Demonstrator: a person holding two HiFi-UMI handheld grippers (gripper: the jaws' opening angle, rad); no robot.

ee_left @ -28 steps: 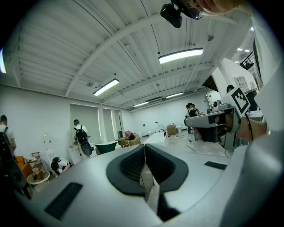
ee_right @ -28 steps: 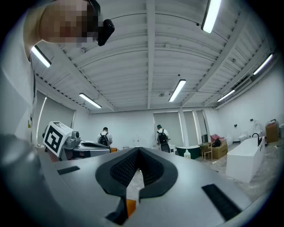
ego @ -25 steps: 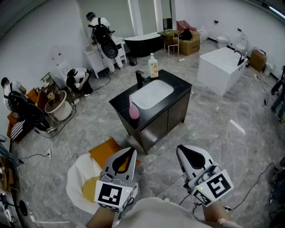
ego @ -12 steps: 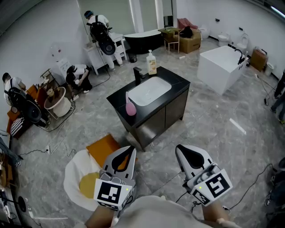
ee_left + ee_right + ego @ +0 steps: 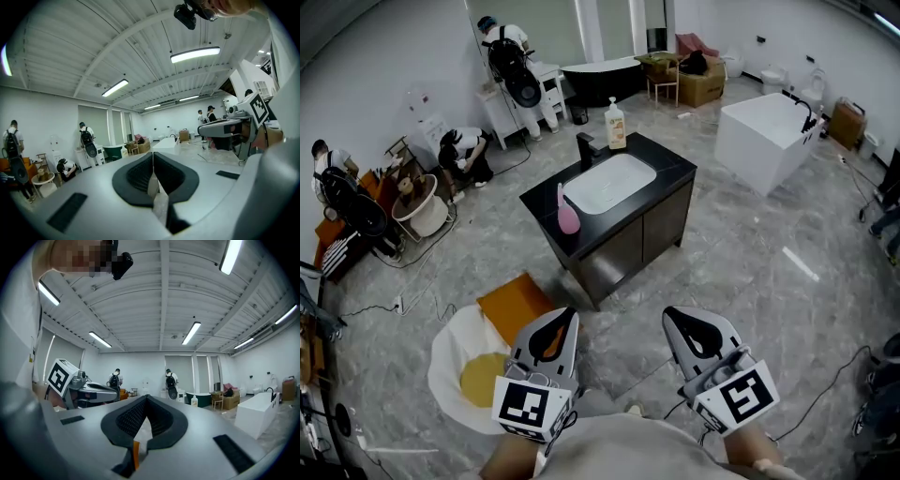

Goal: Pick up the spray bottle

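The pink spray bottle (image 5: 567, 212) stands upright on the front left corner of a black vanity (image 5: 675, 178), beside its white sink (image 5: 609, 183). A black faucet (image 5: 585, 148) and a pale soap bottle (image 5: 616, 127) stand at the vanity's far side. My left gripper (image 5: 562, 319) (image 5: 153, 161) and right gripper (image 5: 680, 321) (image 5: 146, 404) are held side by side at the bottom of the head view, well short of the vanity. Both point level toward it. Both are shut with nothing between the pads.
A white tub (image 5: 764, 136) stands at the right and a black tub (image 5: 600, 75) at the back. On the floor by my left gripper lie an orange board (image 5: 514, 305) and a white basin (image 5: 450, 352). People (image 5: 511, 56) work along the left wall. Cables (image 5: 825, 403) trail on the floor.
The vanity and bottle have shifted a little up and left in the head view, and both grippers sit slightly lower in the picture. Both stay shut.
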